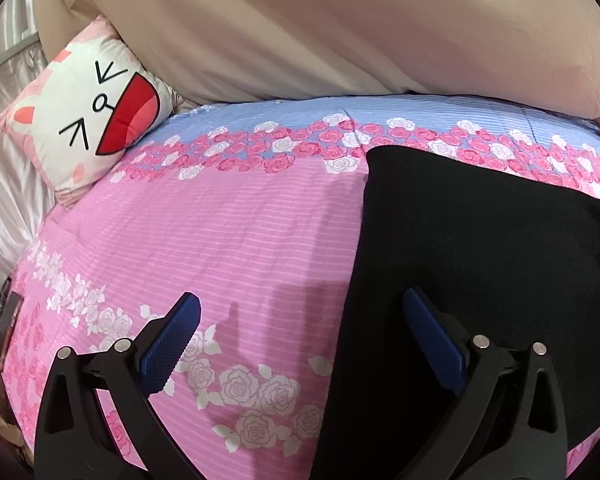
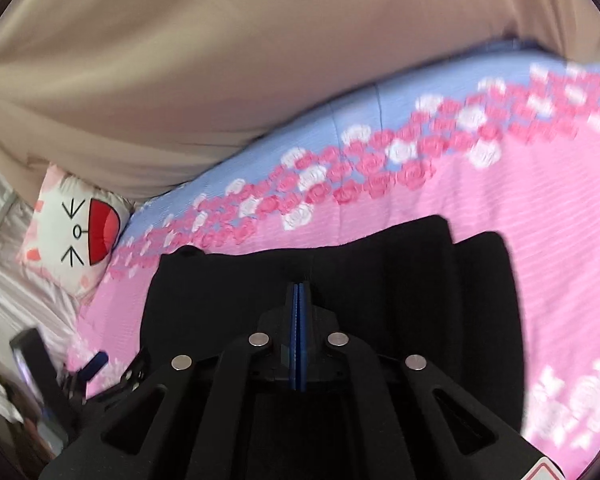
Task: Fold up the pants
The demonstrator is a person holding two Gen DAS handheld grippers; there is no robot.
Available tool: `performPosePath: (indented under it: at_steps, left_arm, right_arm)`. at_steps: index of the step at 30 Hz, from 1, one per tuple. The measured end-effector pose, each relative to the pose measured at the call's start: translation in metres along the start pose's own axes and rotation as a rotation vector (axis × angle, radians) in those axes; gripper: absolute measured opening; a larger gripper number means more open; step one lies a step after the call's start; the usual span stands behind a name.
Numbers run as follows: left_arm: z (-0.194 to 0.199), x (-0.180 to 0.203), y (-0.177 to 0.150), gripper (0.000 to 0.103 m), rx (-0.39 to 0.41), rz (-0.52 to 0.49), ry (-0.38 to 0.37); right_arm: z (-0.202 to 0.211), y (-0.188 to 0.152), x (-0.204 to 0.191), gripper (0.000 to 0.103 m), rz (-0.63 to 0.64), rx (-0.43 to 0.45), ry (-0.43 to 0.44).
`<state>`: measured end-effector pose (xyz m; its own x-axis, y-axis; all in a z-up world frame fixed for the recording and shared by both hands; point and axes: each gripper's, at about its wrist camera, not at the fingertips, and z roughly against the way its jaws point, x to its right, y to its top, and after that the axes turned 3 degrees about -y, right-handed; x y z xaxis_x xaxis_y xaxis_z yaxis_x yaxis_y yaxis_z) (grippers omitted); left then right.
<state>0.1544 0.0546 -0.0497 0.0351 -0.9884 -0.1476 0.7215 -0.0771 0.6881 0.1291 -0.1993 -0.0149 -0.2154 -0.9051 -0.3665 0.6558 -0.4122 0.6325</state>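
The black pants [image 2: 332, 280] lie on the pink floral bedspread [image 2: 540, 232], filling the lower middle of the right view, seemingly already doubled, with a second layer offset at the right. The right gripper [image 2: 299, 292] is over them, pads pressed together; whether cloth is pinched I cannot tell. In the left view the pants [image 1: 480, 260] sit at right, and the left gripper [image 1: 300, 308] stands wide open, empty, straddling their left edge, probably ready to grab it. Only this view shows that edge clearly; a cat pillow [image 1: 88, 116] lies upper left.

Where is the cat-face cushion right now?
The cat-face cushion lies at the far left corner of the floral bedspread in both wrist views, against the beige headboard, well left of the black pants.
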Motion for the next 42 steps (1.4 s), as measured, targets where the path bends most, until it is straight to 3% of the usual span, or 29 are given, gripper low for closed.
performPosePath:
  at_steps: [4,7,9,11,13,14,15,16,18,21,25,26,27,30,33,34,36,37,39,41,42]
  left_arm:
    - [-0.001,0.000,0.000,0.098,-0.002,0.005,-0.006]
    - [0.000,0.001,0.000,0.098,0.002,-0.003,0.004]
    - [0.000,0.001,0.000,0.098,-0.003,-0.001,0.003]
    - [0.005,-0.004,0.002,0.098,-0.011,0.016,-0.031]
    - [0.015,-0.014,0.000,0.098,-0.020,0.059,-0.121]
    - [0.018,-0.021,-0.003,0.098,-0.037,0.089,-0.192]
    - [0.018,-0.027,-0.007,0.098,-0.071,0.121,-0.264]
    - [0.014,-0.033,-0.012,0.098,-0.119,0.158,-0.320]
    - [0.008,-0.044,-0.021,0.098,-0.170,0.229,-0.399]
    - [0.003,-0.052,-0.031,0.098,-0.223,0.279,-0.455]
    - [0.006,-0.044,-0.037,0.098,-0.210,0.255,-0.454]
    - [0.006,-0.039,-0.037,0.098,-0.200,0.233,-0.451]
    - [0.006,-0.033,-0.036,0.098,-0.195,0.211,-0.450]
    - [0.010,-0.024,-0.029,0.093,-0.199,0.196,-0.471]
    - [0.018,-0.017,-0.027,0.096,-0.181,0.143,-0.431]
    - [0.017,-0.017,-0.028,0.097,-0.184,0.136,-0.427]
    - [0.007,-0.013,-0.035,0.098,-0.219,0.150,-0.447]
    - [0.009,-0.012,-0.035,0.098,-0.200,0.148,-0.435]
    - [0.015,-0.011,-0.033,0.098,-0.187,0.135,-0.415]
    - [0.019,-0.015,-0.033,0.098,-0.176,0.153,-0.426]
    - [0.019,-0.017,-0.033,0.098,-0.177,0.162,-0.431]
  right_arm:
    - [0.010,-0.014,0.014,0.000,0.073,-0.020,-0.131]
    - [0.021,-0.019,0.039,0.000,-0.027,-0.017,-0.045]
    - [0.040,-0.022,0.034,0.008,-0.001,0.019,-0.078]
    - [0.055,-0.027,0.030,0.011,0.035,0.036,-0.076]
    - [0.067,-0.034,0.034,0.012,0.042,0.022,-0.053]
    - [0.069,-0.037,0.036,0.020,0.041,0.009,-0.047]
    - [0.070,-0.042,0.041,0.038,0.036,-0.013,-0.041]
    - [0.070,-0.046,0.043,0.045,0.032,-0.027,-0.038]
    - [0.069,-0.056,0.049,0.047,0.021,-0.042,-0.020]
    - [0.065,-0.067,0.050,0.047,0.035,-0.053,-0.002]
    - [0.061,-0.068,0.052,0.045,0.029,-0.049,0.009]
    - [0.056,-0.068,0.049,0.024,0.037,-0.065,0.035]
    - [0.052,-0.067,0.048,0.018,0.037,-0.077,0.059]
    - [0.069,-0.056,0.044,0.015,0.028,-0.036,0.107]
    - [0.101,-0.047,0.041,0.015,0.061,0.038,0.087]
    - [0.098,-0.048,0.046,0.015,0.068,0.036,0.044]
    - [0.060,-0.061,0.071,0.017,0.049,-0.049,-0.054]
    - [0.057,-0.066,0.086,0.017,-0.022,-0.016,0.024]
    - [0.066,-0.064,0.091,0.020,-0.078,-0.027,0.068]
    - [0.077,-0.062,0.086,0.028,-0.064,-0.005,0.044]
    - [0.082,-0.062,0.086,0.038,-0.055,0.010,0.021]
